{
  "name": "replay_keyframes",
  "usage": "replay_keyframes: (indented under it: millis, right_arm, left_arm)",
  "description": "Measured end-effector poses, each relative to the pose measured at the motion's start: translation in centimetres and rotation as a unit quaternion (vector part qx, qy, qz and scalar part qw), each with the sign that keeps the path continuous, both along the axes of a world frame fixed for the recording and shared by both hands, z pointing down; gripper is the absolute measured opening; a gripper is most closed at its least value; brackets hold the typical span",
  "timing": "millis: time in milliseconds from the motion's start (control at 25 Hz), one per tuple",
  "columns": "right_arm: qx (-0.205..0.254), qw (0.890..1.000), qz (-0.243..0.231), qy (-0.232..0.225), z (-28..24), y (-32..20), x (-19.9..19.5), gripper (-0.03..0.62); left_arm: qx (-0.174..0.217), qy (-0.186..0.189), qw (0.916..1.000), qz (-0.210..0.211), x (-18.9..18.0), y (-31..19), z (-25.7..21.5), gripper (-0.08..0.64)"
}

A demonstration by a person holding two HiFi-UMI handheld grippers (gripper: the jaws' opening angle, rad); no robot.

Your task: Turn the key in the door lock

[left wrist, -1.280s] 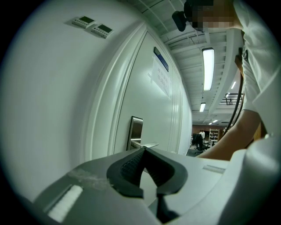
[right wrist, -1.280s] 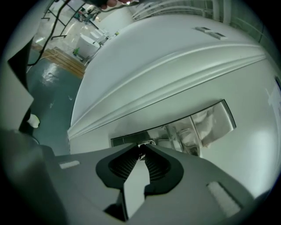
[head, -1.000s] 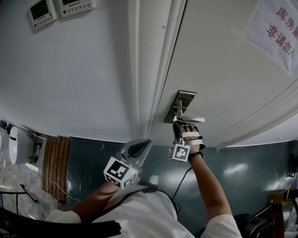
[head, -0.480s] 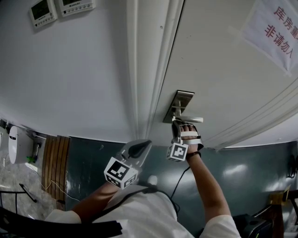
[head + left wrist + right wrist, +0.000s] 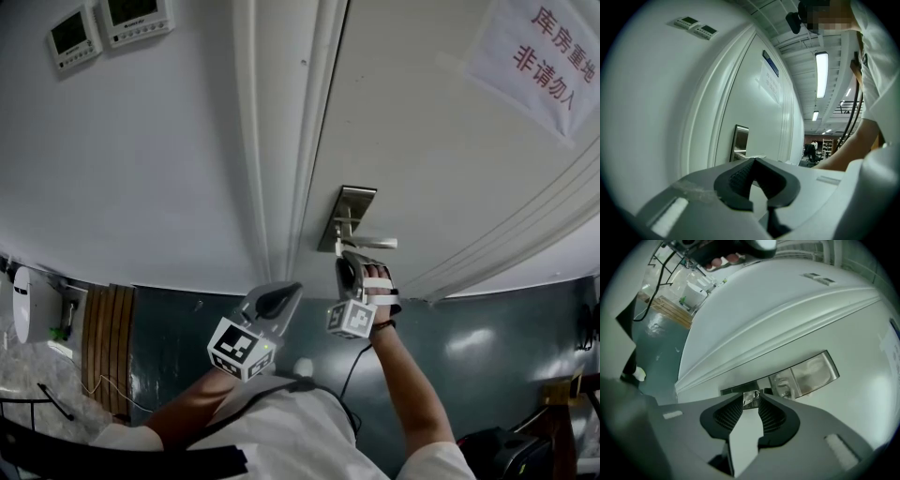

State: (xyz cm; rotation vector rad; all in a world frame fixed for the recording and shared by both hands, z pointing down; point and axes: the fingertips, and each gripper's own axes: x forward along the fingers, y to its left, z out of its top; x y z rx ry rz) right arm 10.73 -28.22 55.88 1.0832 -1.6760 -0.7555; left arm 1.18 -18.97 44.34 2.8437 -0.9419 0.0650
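The brushed-metal lock plate (image 5: 349, 211) with its lever handle (image 5: 377, 243) sits on the white door (image 5: 441, 141). In the right gripper view the plate (image 5: 808, 372) lies just beyond the jaws. The small silver key (image 5: 751, 398) sticks out of the lock below the handle. My right gripper (image 5: 345, 261) is up against it and its jaws are opening. The key head sits between the fingertips of that gripper (image 5: 751, 402), and the pads do not clamp it. My left gripper (image 5: 289, 289) hangs back left of the door, shut and empty; the left gripper view shows it (image 5: 753, 160) pointing along the wall.
The white door frame (image 5: 272, 141) runs up left of the lock. A paper sign (image 5: 539, 61) with red print hangs on the door's upper right. Two wall controllers (image 5: 103, 26) sit at the top left. Green floor (image 5: 187, 319) lies below.
The right gripper has rolled at the lock and slid slightly left. The whole view has shifted, with door and lock now lower left in the picture. The left gripper has stayed put.
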Motion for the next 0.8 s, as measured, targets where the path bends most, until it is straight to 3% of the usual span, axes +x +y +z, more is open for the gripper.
replay_keyframes:
  millis: [120,240,440,560,640,800]
  right_arm:
    - [0.013,0.997,0.009,-0.074,-2.1,1.0,-0.4,0.107]
    - [0.008,0.979,0.03,-0.199,-4.1,2.0,-0.5,0.098]
    - [-0.006,0.924,0.042,-0.379,-6.7,4.3,-0.3,0.028]
    - [-0.006,0.879,0.058,-0.474,-8.7,5.8,0.4,0.009]
    - [-0.003,0.85,0.067,-0.522,-9.9,6.7,0.9,0.009]
    - [-0.012,0.806,0.065,-0.589,-12.0,8.6,1.1,0.009]
  left_arm:
    - [0.003,0.001,1.0,0.005,0.5,-0.3,-0.2,0.005]
    - [0.005,0.003,0.9999,0.009,0.9,-0.4,-0.5,0.005]
    - [0.009,0.005,0.9998,0.014,1.5,-0.5,-1.0,0.006]
    - [0.009,0.008,0.9998,0.015,1.6,-0.6,-1.1,0.005]
    - [0.008,0.009,0.9998,0.014,1.6,-0.5,-1.1,0.006]
    - [0.008,0.011,0.9998,0.016,1.7,-0.3,-1.4,0.005]
